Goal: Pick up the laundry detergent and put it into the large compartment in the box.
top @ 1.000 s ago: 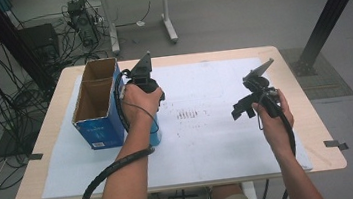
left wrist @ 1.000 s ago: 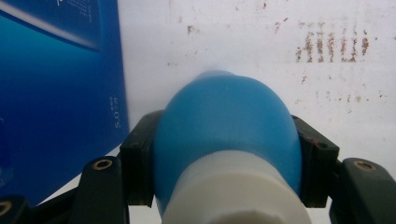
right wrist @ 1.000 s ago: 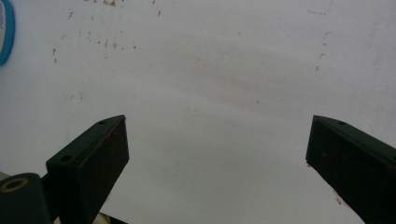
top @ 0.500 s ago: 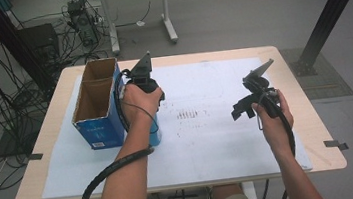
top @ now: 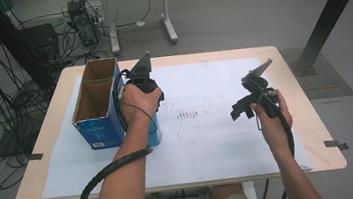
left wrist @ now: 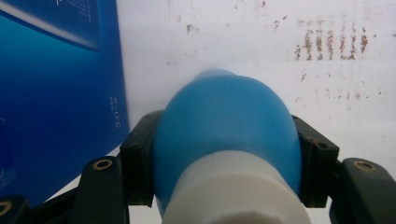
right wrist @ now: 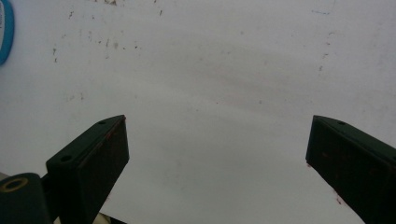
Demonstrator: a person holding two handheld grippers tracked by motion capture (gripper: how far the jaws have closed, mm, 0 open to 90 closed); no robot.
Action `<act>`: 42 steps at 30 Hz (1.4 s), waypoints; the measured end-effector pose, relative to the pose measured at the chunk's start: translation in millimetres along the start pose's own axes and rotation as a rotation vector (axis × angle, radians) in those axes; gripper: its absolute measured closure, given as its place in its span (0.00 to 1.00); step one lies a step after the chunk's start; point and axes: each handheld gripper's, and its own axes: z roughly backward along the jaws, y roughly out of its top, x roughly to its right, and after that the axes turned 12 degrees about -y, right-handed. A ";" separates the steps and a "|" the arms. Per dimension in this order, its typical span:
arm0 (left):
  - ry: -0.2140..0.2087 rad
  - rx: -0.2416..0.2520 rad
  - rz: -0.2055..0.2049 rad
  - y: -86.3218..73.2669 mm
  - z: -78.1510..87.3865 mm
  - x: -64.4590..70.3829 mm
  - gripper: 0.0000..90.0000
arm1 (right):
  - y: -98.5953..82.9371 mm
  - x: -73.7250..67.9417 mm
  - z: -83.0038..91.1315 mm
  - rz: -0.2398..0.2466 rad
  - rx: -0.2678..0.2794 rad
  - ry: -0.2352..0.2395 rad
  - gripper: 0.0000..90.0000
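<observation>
A blue bottle with a white cap (left wrist: pixel 226 140) stands upright on the white mat, right beside the blue cardboard box (top: pixel 96 111). My left gripper (left wrist: pixel 224 154) is shut on the bottle's shoulder from above, one black pad on each side. In the high view the bottle (top: pixel 154 132) shows below the left hand, with the left gripper (top: pixel 144 90) mostly under it. My right gripper (top: pixel 242 109) is held above the right part of the mat; in the right gripper view the right gripper (right wrist: pixel 217 154) is open, jaws wide apart and nothing between them.
The open-topped box (left wrist: pixel 56 93) has two compartments and stands at the table's left. A white mat (top: pixel 209 136) with small brown marks (top: pixel 189 114) covers most of the wooden table (top: pixel 318 128). Cables trail from both grippers. A blue edge (right wrist: pixel 4 32) shows at the right gripper view's far left.
</observation>
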 end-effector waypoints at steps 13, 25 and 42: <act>-0.006 0.013 -0.027 0.4 34.7 4.8 0.42 | 0.3 -2.3 1.4 0.002 -0.001 0.001 0.06; -0.034 0.072 -0.130 5.5 160.5 24.0 0.42 | 3.0 -10.6 10.2 0.019 0.005 -0.014 0.06; 0.026 0.116 -0.137 27.1 292.2 -1.5 0.42 | 1.5 -9.6 20.0 0.007 -0.002 -0.035 0.06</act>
